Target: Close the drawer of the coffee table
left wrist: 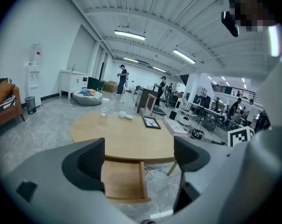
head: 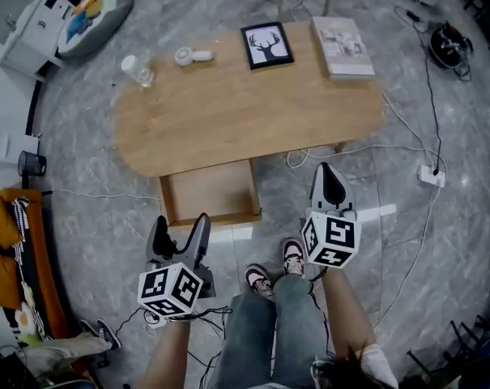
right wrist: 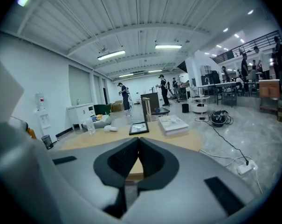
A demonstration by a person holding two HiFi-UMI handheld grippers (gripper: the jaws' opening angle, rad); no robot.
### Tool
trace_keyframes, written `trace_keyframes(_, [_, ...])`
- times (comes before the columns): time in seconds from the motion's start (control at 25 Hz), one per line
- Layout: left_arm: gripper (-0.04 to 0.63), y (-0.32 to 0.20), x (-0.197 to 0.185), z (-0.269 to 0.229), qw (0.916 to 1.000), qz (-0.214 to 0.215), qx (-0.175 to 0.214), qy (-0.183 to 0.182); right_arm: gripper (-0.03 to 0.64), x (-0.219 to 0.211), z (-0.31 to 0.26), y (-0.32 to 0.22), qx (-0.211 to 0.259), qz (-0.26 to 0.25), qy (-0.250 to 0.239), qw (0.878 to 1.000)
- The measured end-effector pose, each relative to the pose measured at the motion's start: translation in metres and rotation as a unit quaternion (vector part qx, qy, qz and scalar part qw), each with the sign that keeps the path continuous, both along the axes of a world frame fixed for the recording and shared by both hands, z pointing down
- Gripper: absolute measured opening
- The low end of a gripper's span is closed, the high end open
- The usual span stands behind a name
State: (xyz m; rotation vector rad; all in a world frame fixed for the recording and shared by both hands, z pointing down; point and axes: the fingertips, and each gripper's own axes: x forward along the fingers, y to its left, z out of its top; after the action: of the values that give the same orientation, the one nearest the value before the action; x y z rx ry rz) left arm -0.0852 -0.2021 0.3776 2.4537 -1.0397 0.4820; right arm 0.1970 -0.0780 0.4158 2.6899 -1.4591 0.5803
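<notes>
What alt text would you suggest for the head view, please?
The drawer of a coffee table stands pulled out toward a person. Their left gripper is open and right gripper shut, neither touching it. A framed picture, book and bottle sit on top.

The head camera is looking steeply down from overhead onto the coffee table [head: 253,112] and the grey floor [head: 83,168]. Both gripper cameras are looking nearly level across that same tabletop (from low, close to its near edge).
</notes>
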Motion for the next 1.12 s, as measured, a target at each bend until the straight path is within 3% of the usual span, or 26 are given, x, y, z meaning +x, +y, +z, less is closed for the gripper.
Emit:
trace_keyframes(0.12, [0.459, 0.003, 0.0, -0.033, 0.9998, 0.007, 0.013, 0.009, 0.0, -0.012, -0.038, 0.015, -0.006, 0.003, -0.002, 1.0])
trace_keyframes(0.28, [0.451, 0.004, 0.001, -0.064, 0.9982, -0.004, 0.05, 0.033, 0.0, -0.018, -0.094, 0.018, -0.005, -0.02, 0.032, 0.999])
trace_keyframes(0.48, [0.443, 0.011, -0.019, -0.07, 0.9969, -0.02, 0.07, 0.028, 0.0, -0.035, -0.118, 0.017, -0.02, -0.052, 0.063, 0.996])
trace_keyframes(0.8, [0.449, 0.006, -0.064, -0.033, 0.9965, -0.047, 0.066, 0.018, 0.0, -0.051, -0.1, -0.002, -0.044, -0.072, 0.084, 0.993])
trace_keyframes(1.12, [0.463, 0.007, -0.114, 0.067, 0.9962, -0.076, 0.044, 0.0, 0.0, -0.058, -0.036, -0.017, -0.086, -0.07, 0.097, 0.989])
